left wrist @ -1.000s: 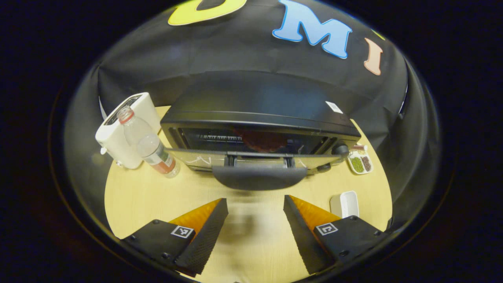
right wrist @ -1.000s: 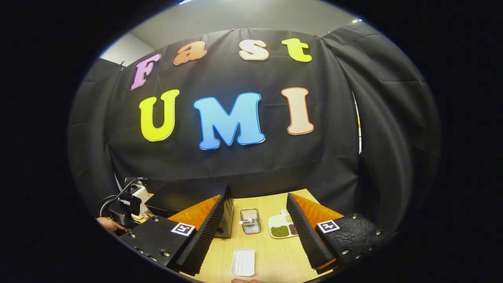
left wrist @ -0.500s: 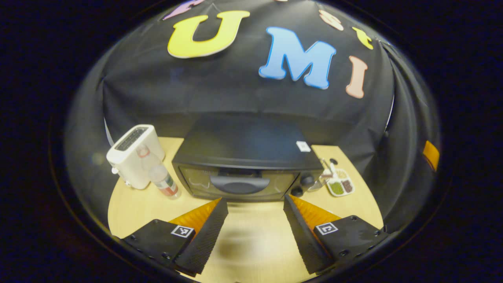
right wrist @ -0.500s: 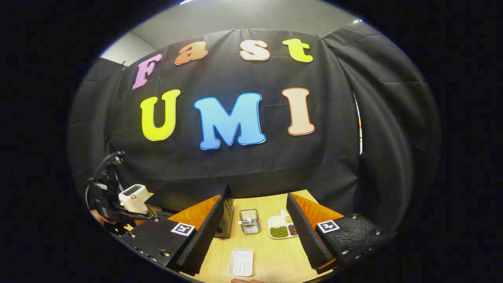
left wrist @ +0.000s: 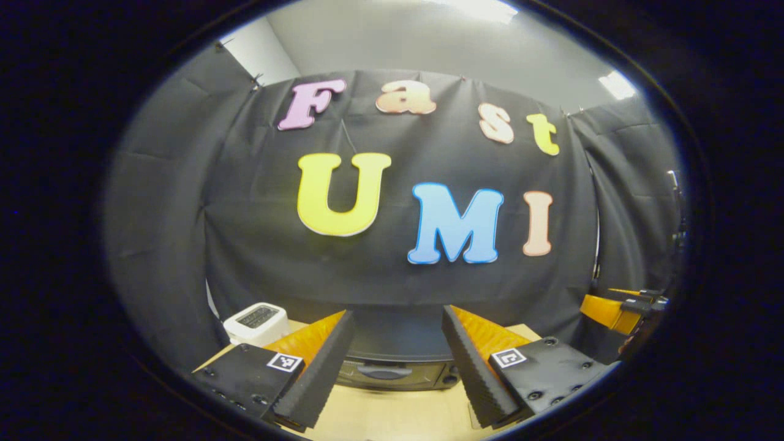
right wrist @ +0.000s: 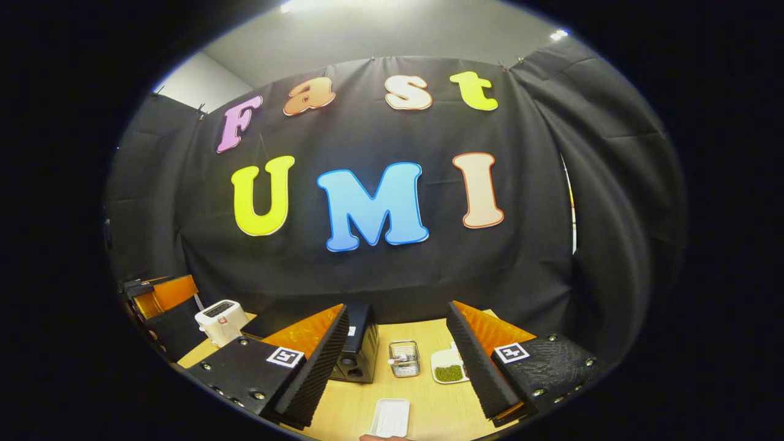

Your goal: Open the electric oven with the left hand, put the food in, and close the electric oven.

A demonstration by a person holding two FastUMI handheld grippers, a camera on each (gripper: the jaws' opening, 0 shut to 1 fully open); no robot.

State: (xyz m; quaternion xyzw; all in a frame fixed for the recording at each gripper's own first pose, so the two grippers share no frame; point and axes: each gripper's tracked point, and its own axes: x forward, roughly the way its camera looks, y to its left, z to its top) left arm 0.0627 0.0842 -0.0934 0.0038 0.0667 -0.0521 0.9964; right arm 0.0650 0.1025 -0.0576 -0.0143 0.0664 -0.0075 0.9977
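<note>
The black electric oven [left wrist: 395, 361] stands on the wooden table straight ahead of my left gripper [left wrist: 397, 312], some way off. Its door is shut, with the handle [left wrist: 381, 372] flat against the front, and the food is hidden. My left gripper is open and holds nothing. In the right gripper view the oven [right wrist: 358, 343] shows end-on between the fingers of my right gripper [right wrist: 397, 306], which is open and empty too. The left gripper [right wrist: 160, 295] shows at that view's far left, and the right gripper [left wrist: 618, 306] at the left gripper view's right edge.
A white toaster [left wrist: 256, 321] stands left of the oven. Right of the oven are a small wire basket [right wrist: 404, 358] and a white dish of green beans [right wrist: 450, 372]. A white ribbed tray [right wrist: 392, 418] lies near the table's [right wrist: 429, 410] front edge.
The oven door went from ajar, with reddish food visible inside, to shut. My left gripper then drew back from the oven and tilted up. The right gripper shifted only slightly.
</note>
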